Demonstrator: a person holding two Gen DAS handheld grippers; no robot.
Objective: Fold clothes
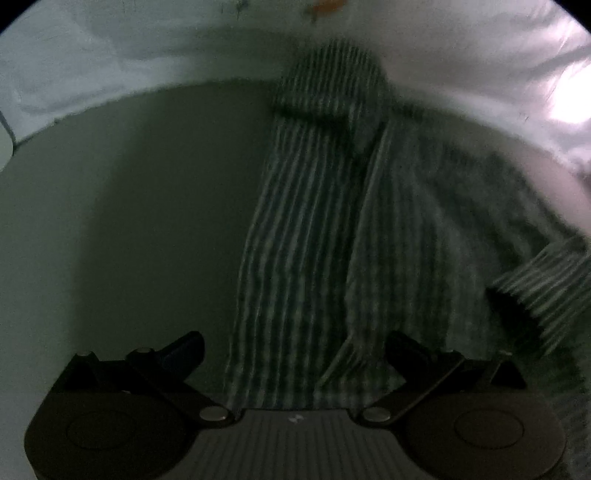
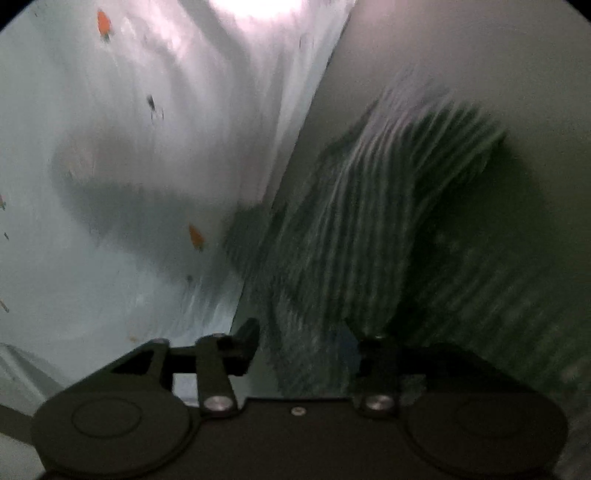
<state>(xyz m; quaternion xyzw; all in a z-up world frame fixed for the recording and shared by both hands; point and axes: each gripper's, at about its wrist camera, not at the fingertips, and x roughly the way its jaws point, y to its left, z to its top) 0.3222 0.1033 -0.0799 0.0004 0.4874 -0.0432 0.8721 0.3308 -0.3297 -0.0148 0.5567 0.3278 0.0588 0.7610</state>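
Note:
A green-and-white striped shirt (image 1: 332, 221) lies stretched away from me on a dull grey-green surface (image 1: 129, 221). Its far end (image 1: 325, 88) reaches the surface's edge, and a folded striped cuff (image 1: 546, 288) sits at the right. My left gripper (image 1: 293, 347) hovers over the shirt's near end, open wide, with cloth showing below the gap but nothing pinched. In the blurred right wrist view the same shirt (image 2: 369, 206) is bunched along the surface's edge. My right gripper (image 2: 308, 347) is open, with striped cloth showing behind the gap and the pads not pressing on it.
A pale, wrinkled sheet (image 1: 110, 55) with small orange prints (image 2: 104, 22) borders the grey-green surface (image 2: 424, 55) at its far edge. Bare surface lies left of the shirt in the left wrist view. The light is dim, with a bright glare (image 2: 258, 7) on the sheet.

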